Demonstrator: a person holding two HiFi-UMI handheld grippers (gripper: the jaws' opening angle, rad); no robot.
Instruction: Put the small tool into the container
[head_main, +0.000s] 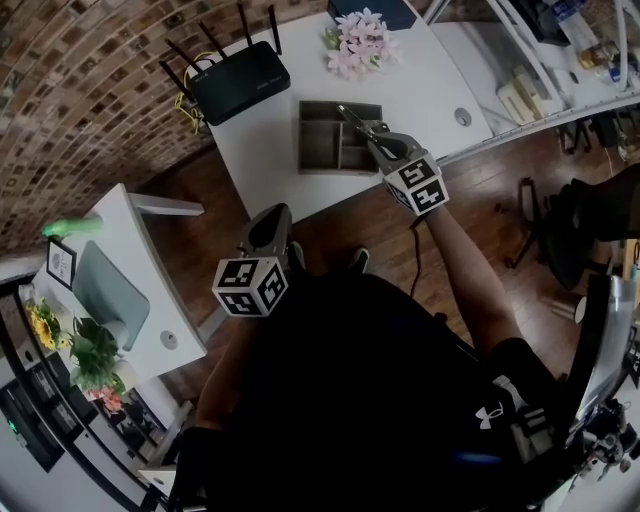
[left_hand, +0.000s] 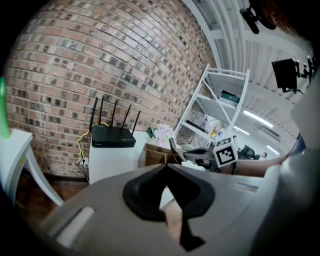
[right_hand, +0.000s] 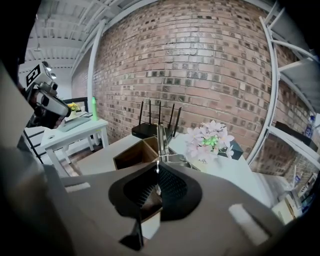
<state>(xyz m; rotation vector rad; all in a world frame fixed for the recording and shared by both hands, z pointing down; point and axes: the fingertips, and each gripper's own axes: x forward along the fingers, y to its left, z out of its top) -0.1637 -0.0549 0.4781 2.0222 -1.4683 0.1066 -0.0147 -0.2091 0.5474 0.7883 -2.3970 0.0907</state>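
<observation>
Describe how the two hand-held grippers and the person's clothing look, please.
Both the left gripper and right gripper have grey bodies with black ribbed pads. Each carries a white cube with black square markers. A thin dark cable hangs from the right one. The person wears black clothing; the forearms are bare.

Router (head_main: 240, 80), flowers (head_main: 362, 42) behind container (head_main: 301, 140) — near side open.

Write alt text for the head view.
Seen from above, the right gripper grips a thin metal tool over a wooden compartmented container on a white table. The left gripper hangs shut and empty near the person's body; a black router and pink flowers sit at the table's far side.
</observation>
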